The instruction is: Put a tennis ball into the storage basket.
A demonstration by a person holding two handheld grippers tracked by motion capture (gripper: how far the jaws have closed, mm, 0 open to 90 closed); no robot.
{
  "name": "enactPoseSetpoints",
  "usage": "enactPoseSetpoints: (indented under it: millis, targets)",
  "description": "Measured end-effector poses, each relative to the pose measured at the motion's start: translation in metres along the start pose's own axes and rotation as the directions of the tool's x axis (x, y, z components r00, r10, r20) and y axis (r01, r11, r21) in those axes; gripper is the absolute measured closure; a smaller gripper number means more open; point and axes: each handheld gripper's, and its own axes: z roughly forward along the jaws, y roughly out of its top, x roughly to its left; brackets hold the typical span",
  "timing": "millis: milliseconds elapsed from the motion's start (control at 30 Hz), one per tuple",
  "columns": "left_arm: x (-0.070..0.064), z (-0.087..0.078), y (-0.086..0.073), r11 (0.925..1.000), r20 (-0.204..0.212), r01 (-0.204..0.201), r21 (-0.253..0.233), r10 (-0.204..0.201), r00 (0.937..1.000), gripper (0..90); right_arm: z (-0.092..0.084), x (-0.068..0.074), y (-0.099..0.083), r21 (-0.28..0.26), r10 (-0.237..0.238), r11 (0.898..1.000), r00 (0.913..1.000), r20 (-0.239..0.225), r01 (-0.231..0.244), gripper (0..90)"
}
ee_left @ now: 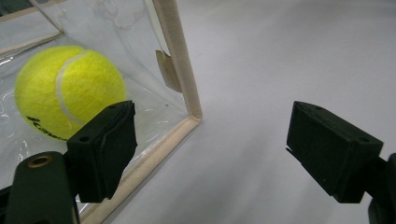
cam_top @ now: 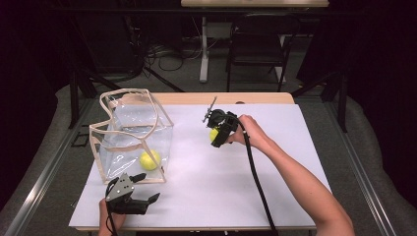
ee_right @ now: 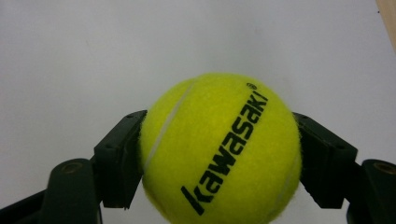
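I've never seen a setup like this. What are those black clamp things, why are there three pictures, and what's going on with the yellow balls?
There is no robot here: a person holds a two-jaw tool in each hand. The high view looks down on the white table from above the person. The other two pictures come from small cameras riding on each tool, looking along its black jaws.

The right hand-held gripper is closed on a yellow felt tennis ball with black lettering, its jaws pressing the ball from both sides above the table.

The left hand-held gripper rests near the table's front edge with its jaws wide apart and nothing between them.

Just beyond it stands a clear plastic bag with beige trim, open at the top. A second yellow tennis ball already lies inside it.
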Motion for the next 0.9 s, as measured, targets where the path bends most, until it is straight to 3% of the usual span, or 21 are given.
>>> enactPoseSetpoints:
  millis: [900]
  targets:
    - [0.000, 0.000, 0.000, 1.0000, 0.000, -0.001, 0.001, 0.001, 1.0000, 15.9, -0.020, -0.001, 0.024, -0.033, -0.039, 0.999, 0.9989, 0.024, 0.040, 25.5]
